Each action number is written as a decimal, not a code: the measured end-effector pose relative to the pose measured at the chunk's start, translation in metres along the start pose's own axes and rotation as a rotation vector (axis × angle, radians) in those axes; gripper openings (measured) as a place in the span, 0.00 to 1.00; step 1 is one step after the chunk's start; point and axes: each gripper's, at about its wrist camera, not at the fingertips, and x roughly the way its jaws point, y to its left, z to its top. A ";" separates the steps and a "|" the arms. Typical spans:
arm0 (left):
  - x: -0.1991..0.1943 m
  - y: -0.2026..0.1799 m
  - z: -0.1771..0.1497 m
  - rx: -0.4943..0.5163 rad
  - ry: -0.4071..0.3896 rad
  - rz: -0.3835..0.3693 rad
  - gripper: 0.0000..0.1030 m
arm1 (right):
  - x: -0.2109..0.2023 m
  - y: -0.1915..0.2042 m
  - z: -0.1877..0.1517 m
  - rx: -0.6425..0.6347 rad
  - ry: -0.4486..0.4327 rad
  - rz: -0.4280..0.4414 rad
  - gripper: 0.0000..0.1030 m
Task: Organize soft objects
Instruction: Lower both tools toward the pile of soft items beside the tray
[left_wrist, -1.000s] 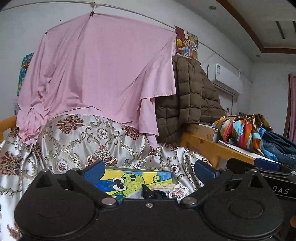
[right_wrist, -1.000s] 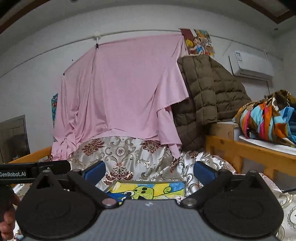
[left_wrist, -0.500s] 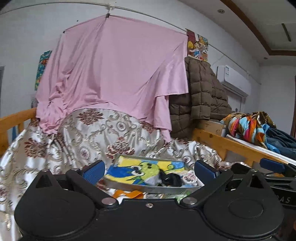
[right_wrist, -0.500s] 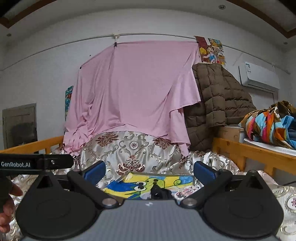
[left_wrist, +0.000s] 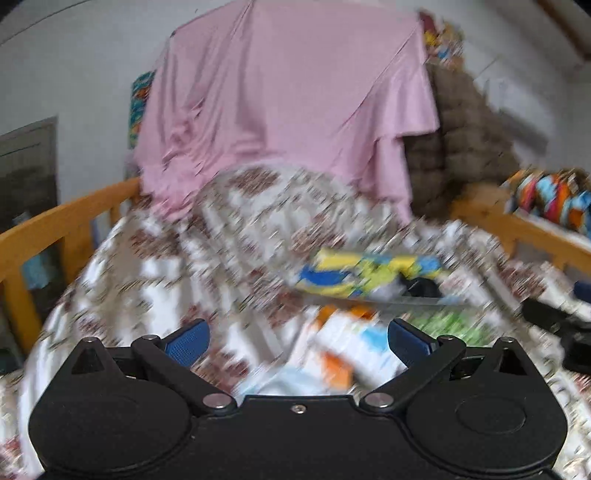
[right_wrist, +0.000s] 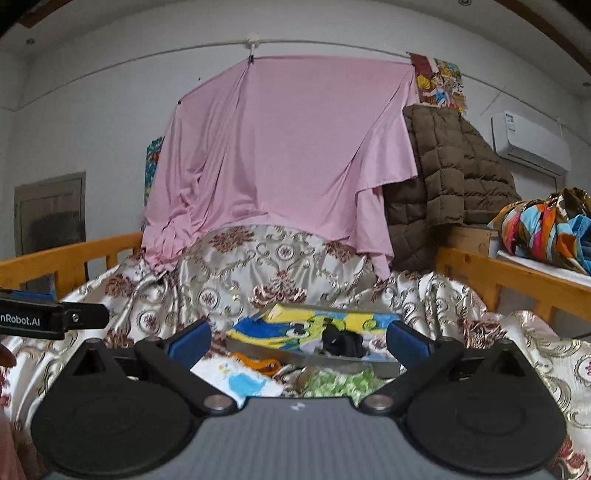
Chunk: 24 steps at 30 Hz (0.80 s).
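Cloths (right_wrist: 255, 376) lie heaped on patterned bedspread (right_wrist: 236, 280) before a cartoon-printed box (right_wrist: 314, 328). Left gripper (left_wrist: 297, 338) and right gripper (right_wrist: 299, 338) both spread wide, empty.

Bedspread (right_wrist: 258, 273): glossy satin cloth is shining beneath me.
Pink sheet (right_wrist: 280, 147): smooth matt cloth is hanging.
Bed rail (right_wrist: 517, 273): bare wood.
My fingers (right_wrist: 406, 338): blue textured pads, matt black plastic.
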 end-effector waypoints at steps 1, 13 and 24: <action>0.000 0.003 -0.004 0.000 0.020 0.024 0.99 | 0.000 0.002 -0.002 -0.004 0.008 0.002 1.00; 0.019 0.024 -0.014 -0.059 0.214 0.064 0.99 | 0.019 0.022 -0.033 -0.041 0.171 0.073 1.00; 0.052 0.025 -0.022 -0.098 0.353 0.005 0.99 | 0.042 0.025 -0.057 -0.047 0.317 0.128 1.00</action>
